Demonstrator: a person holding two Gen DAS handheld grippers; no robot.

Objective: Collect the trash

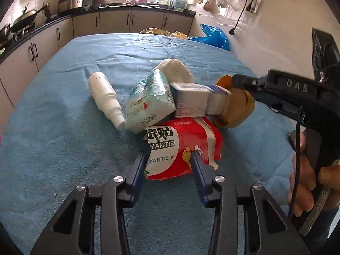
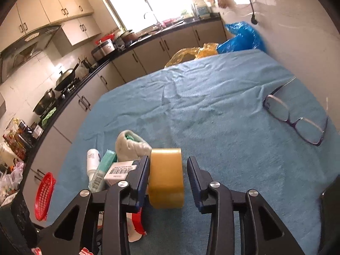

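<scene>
Blue-clothed table (image 1: 63, 148): white bottle (image 1: 105, 98), tissue pack (image 1: 148, 102), red packet (image 1: 184, 148), tape roll (image 2: 166, 178), glasses (image 2: 295, 119).

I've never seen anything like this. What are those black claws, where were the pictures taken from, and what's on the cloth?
No robot: a person holds a two-finger gripper in each hand, each carrying a camera looking along its fingers. One picture is from the left, one from the right. On the blue cloth lie a white bottle, tissue pack, small box and glasses. The left gripper seems to pinch the red packet; the right gripper straddles the tape roll without squeezing it.
</scene>
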